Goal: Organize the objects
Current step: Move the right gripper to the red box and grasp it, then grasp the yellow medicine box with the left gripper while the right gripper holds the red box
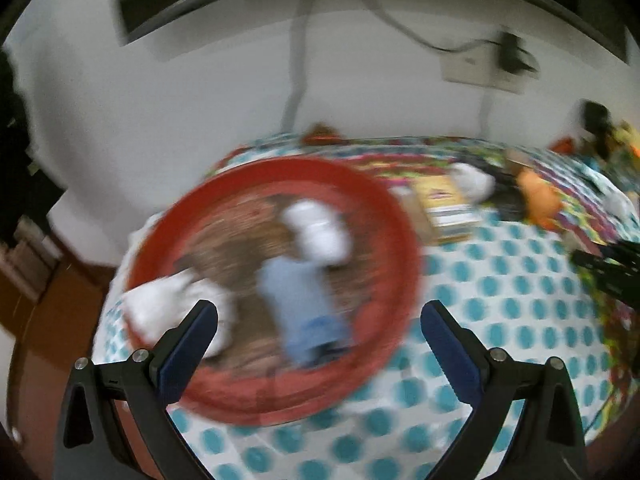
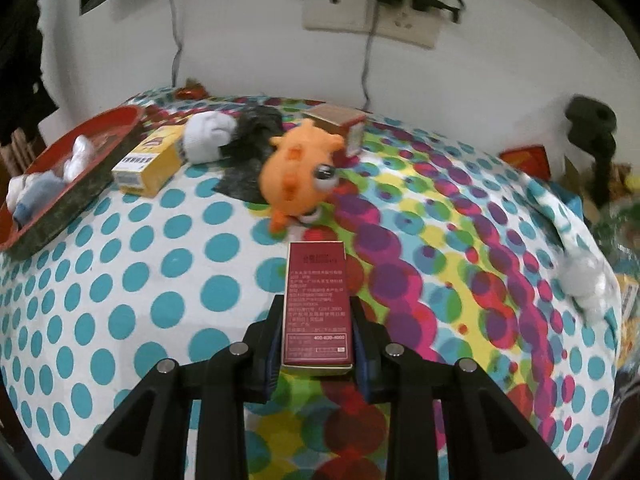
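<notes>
red box (image 2: 316, 304): slim carton, flat on the spotted cloth (image 2: 160, 300) over the tabletop, nearer the front edge, roughly mid-width. Long axis runs away from the right gripper (image 2: 316, 344).
right gripper: jaws drawn in on the box's two long sides, pads look pressed to the card at its near end. Box looks still down on the cloth, not lifted.
left gripper (image 1: 320, 320): jaws wide apart, nothing between them, above the red tray (image 1: 384, 216). View is motion-blurred.
red tray: at the left edge of the tabletop. Already holds white socks (image 1: 320, 228) and a pale blue soft item (image 1: 300, 300); likely the drop-off.
handling, box: probably light, thin card, stiff along its length but crushable across. Printed face looks smooth, could slip. Grip is at one end, so the far end may droop on lift; a mid-length hold would balance better. Keep squeeze modest.
still loose: orange plush toy (image 2: 296, 172) just beyond the box; yellow box (image 2: 148, 164) beside the tray; white sock (image 2: 208, 132) and dark cloth (image 2: 252, 132) near the back edge.
handling, soft items: limp, light, pinch anywhere bulky.
risk: box's far end could nudge the plush toy.
</notes>
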Tool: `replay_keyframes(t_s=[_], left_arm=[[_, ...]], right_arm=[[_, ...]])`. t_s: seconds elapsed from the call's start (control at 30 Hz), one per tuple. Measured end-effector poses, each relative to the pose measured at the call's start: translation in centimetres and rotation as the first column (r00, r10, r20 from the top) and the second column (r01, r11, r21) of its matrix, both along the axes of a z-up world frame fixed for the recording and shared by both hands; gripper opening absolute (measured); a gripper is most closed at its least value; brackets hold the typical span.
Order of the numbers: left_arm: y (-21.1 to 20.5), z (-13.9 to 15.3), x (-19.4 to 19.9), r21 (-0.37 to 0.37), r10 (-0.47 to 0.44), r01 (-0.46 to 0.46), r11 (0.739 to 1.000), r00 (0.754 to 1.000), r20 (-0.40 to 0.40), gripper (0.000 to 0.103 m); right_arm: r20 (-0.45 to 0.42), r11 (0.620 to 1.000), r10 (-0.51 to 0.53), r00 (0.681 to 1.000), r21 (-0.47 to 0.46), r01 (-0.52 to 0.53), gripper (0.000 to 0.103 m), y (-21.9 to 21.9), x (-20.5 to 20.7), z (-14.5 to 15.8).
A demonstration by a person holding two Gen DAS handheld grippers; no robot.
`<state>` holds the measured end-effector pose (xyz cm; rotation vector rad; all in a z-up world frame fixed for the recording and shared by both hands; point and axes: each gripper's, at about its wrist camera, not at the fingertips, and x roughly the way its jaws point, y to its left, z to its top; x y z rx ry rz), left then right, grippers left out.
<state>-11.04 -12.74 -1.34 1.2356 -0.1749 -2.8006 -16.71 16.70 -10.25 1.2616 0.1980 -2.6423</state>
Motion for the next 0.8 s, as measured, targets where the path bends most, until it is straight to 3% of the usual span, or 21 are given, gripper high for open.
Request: replay_keyframes(t_s=[0.13, 0.3, 0.57, 0.8], left_arm=[[4.7, -0.2, -2.7, 0.031, -0.095, 0.095, 0.995, 0.995, 0.026, 0.102], [8.3, -0.2, -7.2, 0.073, -0.129, 0.124, 0.99, 0.989, 0.068, 0.102], [9.5, -2.0, -14.1, 0.137, -0.046, 0.018, 0.99, 0.978, 0.201, 0.102], [7.9, -4.4, -17.8, 0.203, 0.011, -0.08, 0.976, 0.947, 0.32, 0.101]], right_arm=[[0.002, 1.0, -0.01, 1.0, -0.006, 0.01, 0.03, 0.3, -0.1, 0.0], [0.001, 1.0, -0.01, 1.0, 0.001, 0.01, 0.03, 0.2, -0.1, -0.1], [0.002, 1.0, -0.011, 1.0, -0.002, 0.011, 0.03, 0.3, -0.1, -0.2], [0.003, 1.0, -0.011, 1.0, -0.005, 0.011, 0.03, 0.3, -0.1, -0.3]])
